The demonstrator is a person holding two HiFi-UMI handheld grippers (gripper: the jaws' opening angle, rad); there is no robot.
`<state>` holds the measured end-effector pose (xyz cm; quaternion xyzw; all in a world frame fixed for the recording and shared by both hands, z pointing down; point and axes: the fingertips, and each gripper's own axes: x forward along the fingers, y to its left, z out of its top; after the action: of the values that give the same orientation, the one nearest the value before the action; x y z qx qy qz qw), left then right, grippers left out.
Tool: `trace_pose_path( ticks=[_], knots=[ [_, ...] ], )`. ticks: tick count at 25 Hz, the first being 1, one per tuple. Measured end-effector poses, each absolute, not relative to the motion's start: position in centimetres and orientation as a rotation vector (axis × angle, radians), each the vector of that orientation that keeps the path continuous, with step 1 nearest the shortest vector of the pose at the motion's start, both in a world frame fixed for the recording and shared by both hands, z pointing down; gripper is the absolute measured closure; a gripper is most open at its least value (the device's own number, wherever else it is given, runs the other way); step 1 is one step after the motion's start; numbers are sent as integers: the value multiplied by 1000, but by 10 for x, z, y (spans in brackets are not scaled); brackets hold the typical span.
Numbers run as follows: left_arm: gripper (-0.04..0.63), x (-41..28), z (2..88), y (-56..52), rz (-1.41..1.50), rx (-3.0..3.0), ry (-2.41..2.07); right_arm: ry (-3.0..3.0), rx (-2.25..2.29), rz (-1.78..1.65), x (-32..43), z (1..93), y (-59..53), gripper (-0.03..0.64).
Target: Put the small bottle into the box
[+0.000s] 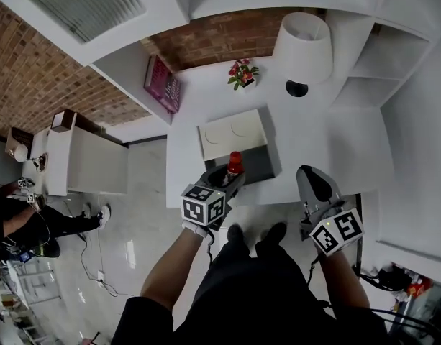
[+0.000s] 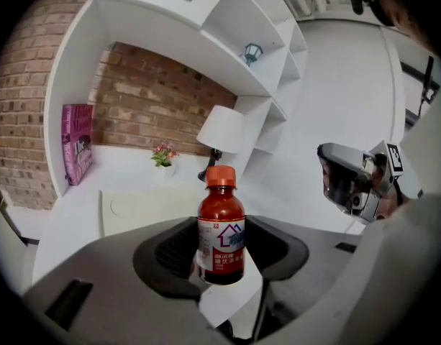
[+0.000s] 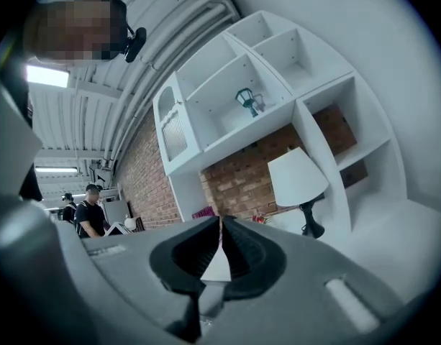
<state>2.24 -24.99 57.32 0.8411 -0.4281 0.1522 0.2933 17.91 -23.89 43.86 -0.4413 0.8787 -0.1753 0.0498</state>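
The small bottle [image 1: 235, 163], dark red with an orange-red cap and a white label, stands upright between the jaws of my left gripper [image 1: 232, 177], which is shut on it. In the left gripper view the bottle [image 2: 221, 236] fills the centre, gripped at its lower body by the left gripper [image 2: 220, 264]. Just beyond it on the white table lies the box [image 1: 263, 162], dark grey inside, with its cream lid [image 1: 232, 133] folded open behind. My right gripper [image 1: 315, 185] hangs shut and empty at the table's front right; its jaws [image 3: 220, 228] touch.
On the white table [image 1: 328, 149] stand a white lamp [image 1: 302, 49], a small flower pot [image 1: 242, 74] and a pink book [image 1: 162, 83] against the brick wall. White shelves [image 1: 393, 56] rise at the right. A person [image 1: 33, 225] sits far left on the floor level.
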Motion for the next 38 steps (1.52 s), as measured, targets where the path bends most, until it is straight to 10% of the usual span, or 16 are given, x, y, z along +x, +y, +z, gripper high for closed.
trace_pose_path(
  ticks=[38],
  knots=[
    [388, 89, 740, -280, 988, 1857, -651, 2495, -1651, -659, 224, 481, -295, 614]
  ],
)
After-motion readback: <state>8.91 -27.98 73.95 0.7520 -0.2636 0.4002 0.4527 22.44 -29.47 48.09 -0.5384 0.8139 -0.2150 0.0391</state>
